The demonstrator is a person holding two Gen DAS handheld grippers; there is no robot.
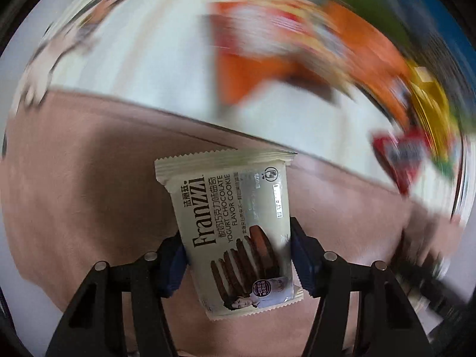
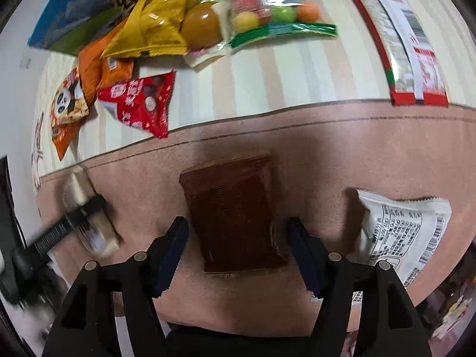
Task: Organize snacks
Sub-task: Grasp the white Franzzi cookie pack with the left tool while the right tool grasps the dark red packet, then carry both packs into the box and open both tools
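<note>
My left gripper (image 1: 238, 250) is shut on a cream Franzzi yogurt chocolate cookie packet (image 1: 235, 235) and holds it above the pink mat (image 1: 89, 193). It also shows, blurred, at the left of the right wrist view (image 2: 86, 211). My right gripper (image 2: 236, 247) is open, its fingers on either side of a brown snack packet (image 2: 235, 214) lying on the pink mat (image 2: 327, 154). I cannot tell whether the pads touch it.
A white packet (image 2: 407, 232) lies right of the brown one. On the striped cloth (image 2: 267, 83) lie a red triangular pack (image 2: 145, 104), orange panda packs (image 2: 71, 101), a yellow bag (image 2: 160, 20), a bag of coloured balls (image 2: 273, 3) and a long red-white pack (image 2: 401, 35).
</note>
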